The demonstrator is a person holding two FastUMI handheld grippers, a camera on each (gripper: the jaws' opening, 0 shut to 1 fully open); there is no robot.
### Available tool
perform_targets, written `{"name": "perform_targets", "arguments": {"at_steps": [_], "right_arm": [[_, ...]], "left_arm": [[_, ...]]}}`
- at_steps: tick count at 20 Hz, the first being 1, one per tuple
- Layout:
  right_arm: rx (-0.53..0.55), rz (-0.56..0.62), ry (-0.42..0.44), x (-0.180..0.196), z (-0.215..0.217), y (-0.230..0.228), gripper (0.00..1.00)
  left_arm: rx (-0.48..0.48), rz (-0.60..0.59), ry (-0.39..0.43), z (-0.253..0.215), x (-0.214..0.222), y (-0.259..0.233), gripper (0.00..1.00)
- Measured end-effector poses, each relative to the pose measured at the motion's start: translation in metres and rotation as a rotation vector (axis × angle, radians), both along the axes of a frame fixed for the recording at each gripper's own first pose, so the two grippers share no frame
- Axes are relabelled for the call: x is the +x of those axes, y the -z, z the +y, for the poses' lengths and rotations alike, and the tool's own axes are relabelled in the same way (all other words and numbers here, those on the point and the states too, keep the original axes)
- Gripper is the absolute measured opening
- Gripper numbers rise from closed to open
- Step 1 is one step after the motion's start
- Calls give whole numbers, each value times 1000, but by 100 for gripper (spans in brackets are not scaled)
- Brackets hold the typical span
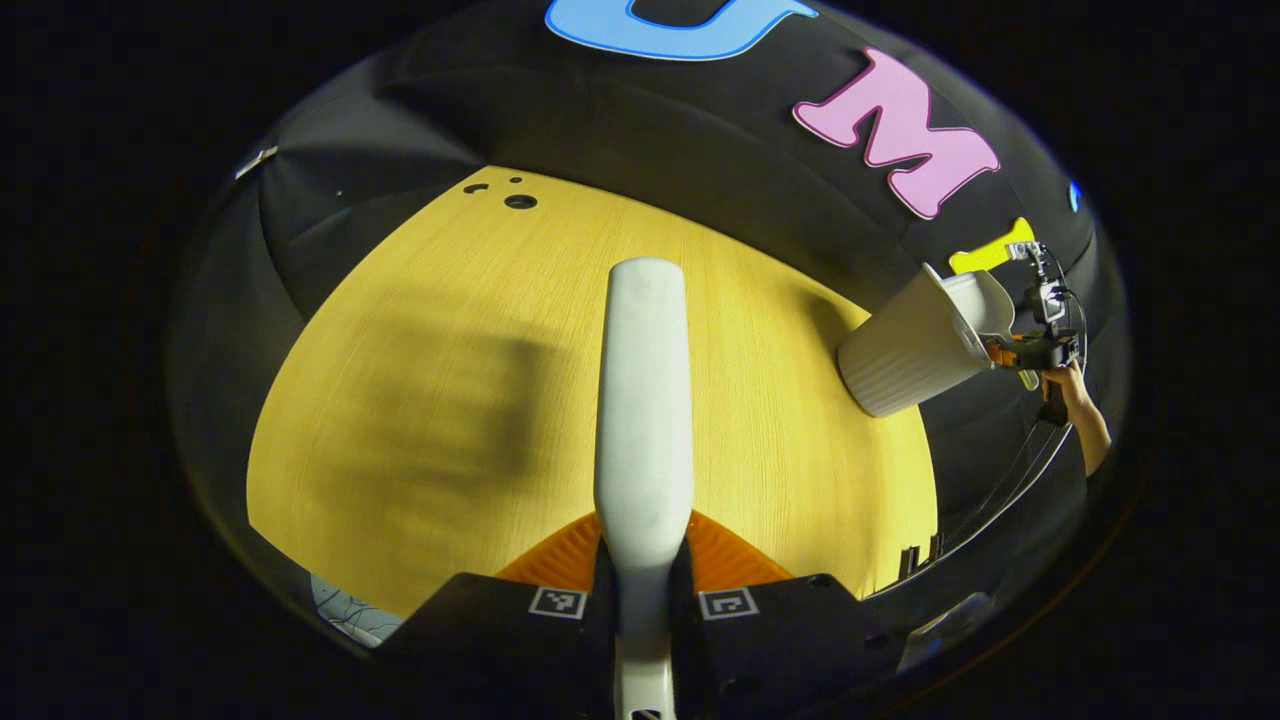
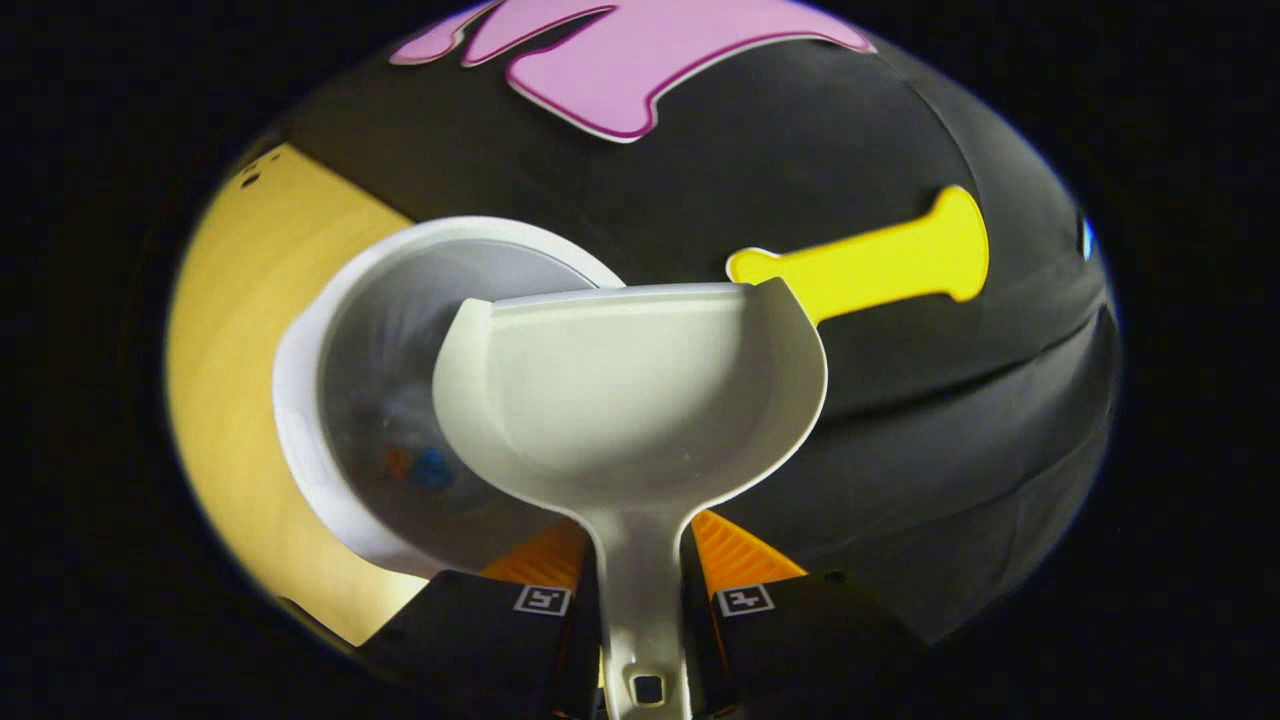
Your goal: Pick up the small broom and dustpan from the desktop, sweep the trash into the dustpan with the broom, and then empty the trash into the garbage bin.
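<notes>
- Yellow wood-grain desktop (image 1: 420, 400) is spreading under the left gripper (image 1: 642, 600) in the left gripper view; a broad soft shadow is lying across its middle.
- Left gripper's fingers are clamping from both sides on the pale handle of the small broom (image 1: 642, 400); the handle is running straight forward from between them, above the desktop. Bristles aren't visible, can't tell which way the head is pointing.
- A few small dark round holes (image 1: 519, 201) are sitting near the desktop's far edge.
- Same view, off to the right: white ribbed garbage bin (image 1: 905, 350) is standing at the desktop's right edge, with the dustpan (image 1: 985, 300) tipped over its rim.
- A person's hand (image 1: 1068, 385) is holding the right gripper (image 1: 1010, 352) just beside the bin's top.
- In the right gripper view, the right gripper (image 2: 645, 600) is squeezing both fingers on the dustpan (image 2: 630, 390) handle; the scoop is looking empty, its front lip reaching over the open mouth of the garbage bin (image 2: 330, 400).
- Small coloured bits of trash (image 2: 420, 465), orange and blue, are lying at the bottom inside the bin; blurred, can't tell more.
- Desktop (image 2: 235, 330) is showing to the left of the bin.
</notes>
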State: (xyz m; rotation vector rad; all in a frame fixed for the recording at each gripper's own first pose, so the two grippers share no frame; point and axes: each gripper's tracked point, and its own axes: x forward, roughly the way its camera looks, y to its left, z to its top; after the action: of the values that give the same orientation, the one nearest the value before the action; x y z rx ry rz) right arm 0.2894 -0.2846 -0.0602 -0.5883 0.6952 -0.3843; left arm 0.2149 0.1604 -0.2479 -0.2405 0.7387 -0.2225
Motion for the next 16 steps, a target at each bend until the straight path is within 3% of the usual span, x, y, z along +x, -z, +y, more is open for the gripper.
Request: {"name": "perform_targets", "arguments": {"at_steps": [4,6,10,16], "right_arm": [[277,-62,69,2,5,6,41],[350,-101,89,3,10,2,38],[357,-205,56,8,17,-21,38],[394,-310,-93,16,35,-41,38]], "left_arm": [[-37,15,-5,-6,-2,0,26],[-25,11,-6,-5,-2,0,26],[-6,5,0,-4,-8,-1,27],[24,-20,13,0,-20,-3,27]]}}
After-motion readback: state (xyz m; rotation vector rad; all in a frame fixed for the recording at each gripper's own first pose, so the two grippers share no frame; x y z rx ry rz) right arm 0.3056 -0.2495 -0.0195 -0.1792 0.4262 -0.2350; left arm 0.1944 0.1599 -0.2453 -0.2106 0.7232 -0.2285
